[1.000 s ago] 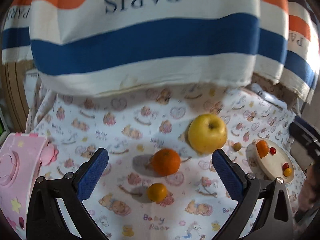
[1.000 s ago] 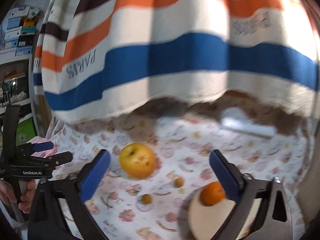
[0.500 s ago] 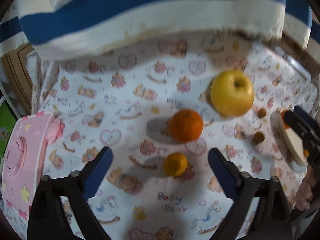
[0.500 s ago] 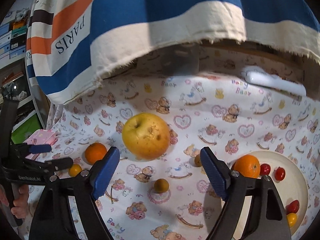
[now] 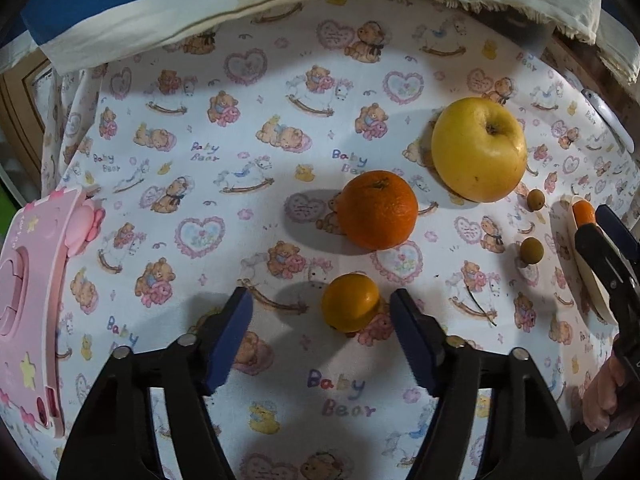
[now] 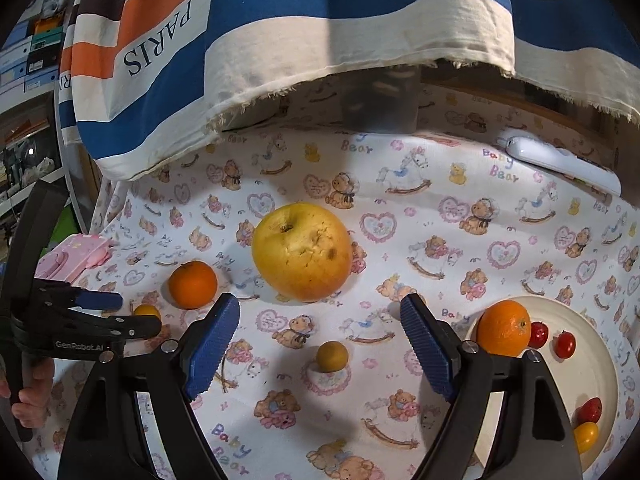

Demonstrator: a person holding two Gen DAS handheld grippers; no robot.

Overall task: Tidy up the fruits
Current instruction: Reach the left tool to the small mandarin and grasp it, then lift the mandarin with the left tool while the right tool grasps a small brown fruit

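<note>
On the bear-print cloth lie a yellow apple [image 5: 478, 150], a large orange [image 5: 378, 210], a small orange [image 5: 350, 302] and two small brown fruits [image 5: 531, 250]. My left gripper [image 5: 324, 336] points down at the small orange. Its jaws are closing, with the fruit just ahead of the fingertips, close to the right pad and not pressed. My right gripper [image 6: 320, 346] is open, with a small brown fruit [image 6: 332, 356] lying between its fingertips. At the right, a white plate [image 6: 560, 384] holds an orange [image 6: 503, 328] and several cherry tomatoes [image 6: 565, 344].
A pink toy [image 5: 36, 280] sits at the left edge of the cloth. A striped PARIS cloth [image 6: 280, 40] hangs over the back. A white remote-like object [image 6: 560, 164] lies at the back right. A hand [image 6: 32, 396] grips the left tool.
Both grippers have tipped down and come closer to the cloth. The left jaws have narrowed a lot around the small orange. The right jaws narrowed slightly over the small brown fruit.
</note>
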